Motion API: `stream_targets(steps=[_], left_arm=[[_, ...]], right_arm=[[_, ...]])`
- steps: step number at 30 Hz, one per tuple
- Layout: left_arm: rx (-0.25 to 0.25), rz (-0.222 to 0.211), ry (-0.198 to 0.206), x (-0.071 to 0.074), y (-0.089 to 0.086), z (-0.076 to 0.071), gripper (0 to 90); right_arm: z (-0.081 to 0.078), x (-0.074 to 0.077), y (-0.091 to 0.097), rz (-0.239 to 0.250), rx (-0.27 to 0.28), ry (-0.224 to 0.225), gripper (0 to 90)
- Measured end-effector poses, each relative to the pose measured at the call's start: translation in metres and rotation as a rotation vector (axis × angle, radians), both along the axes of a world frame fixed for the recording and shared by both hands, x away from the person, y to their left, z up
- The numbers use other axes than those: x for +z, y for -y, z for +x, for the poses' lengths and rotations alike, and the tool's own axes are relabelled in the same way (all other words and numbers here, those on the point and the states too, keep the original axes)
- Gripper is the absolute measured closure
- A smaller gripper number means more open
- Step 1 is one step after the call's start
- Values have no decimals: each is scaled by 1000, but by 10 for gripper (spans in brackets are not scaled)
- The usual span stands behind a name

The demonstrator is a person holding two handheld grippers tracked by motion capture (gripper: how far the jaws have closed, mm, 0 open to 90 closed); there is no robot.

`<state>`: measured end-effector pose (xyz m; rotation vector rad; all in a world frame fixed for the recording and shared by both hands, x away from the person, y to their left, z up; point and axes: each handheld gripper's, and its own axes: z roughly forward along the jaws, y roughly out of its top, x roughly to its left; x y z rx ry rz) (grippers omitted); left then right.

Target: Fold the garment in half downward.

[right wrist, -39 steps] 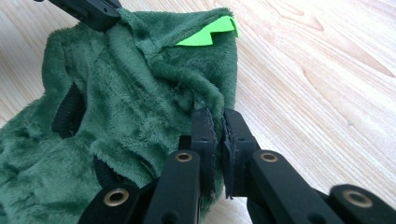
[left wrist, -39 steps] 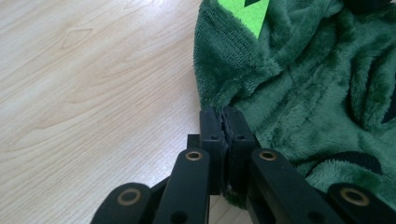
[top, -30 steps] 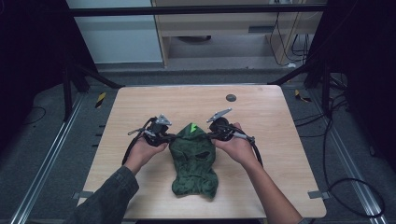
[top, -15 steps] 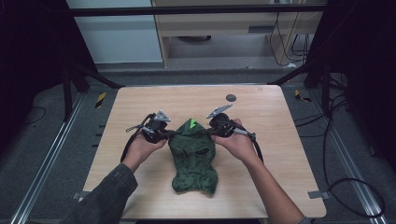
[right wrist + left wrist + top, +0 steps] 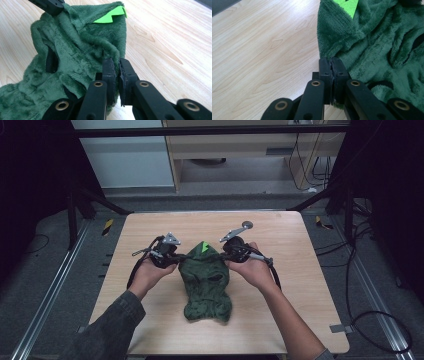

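A dark green fleece garment (image 5: 207, 287) with a bright green spike (image 5: 203, 248) at its top lies on the wooden table (image 5: 300, 285). My left gripper (image 5: 176, 260) is shut on the garment's top left edge, and its jaws pinch the fleece (image 5: 372, 57) in the left gripper view. On the opposite top edge my right gripper (image 5: 226, 255) is shut on the fleece (image 5: 75, 62). In the right gripper view the left gripper (image 5: 51, 6) grips the far corner, beside the spike (image 5: 110, 16). The top edge is held slightly raised between both grippers.
A small dark round disc (image 5: 247, 225) lies on the table just beyond the right gripper's grey plate. A black frame and cables surround the table, with a cabinet behind it. Bare wood lies on all sides of the garment.
Both hands have shifted a little toward the far side of the table, drawing the garment with them. Both grips stay the same.
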<state>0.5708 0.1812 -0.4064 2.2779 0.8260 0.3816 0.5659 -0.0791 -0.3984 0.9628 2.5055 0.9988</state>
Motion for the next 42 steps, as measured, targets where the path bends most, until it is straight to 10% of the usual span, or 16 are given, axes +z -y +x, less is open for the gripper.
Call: stream_targets(steps=[42], left_arm=[[26,0,35,30,2,24,880]], right_arm=[[24,19,-9,-15,-30,40,844]])
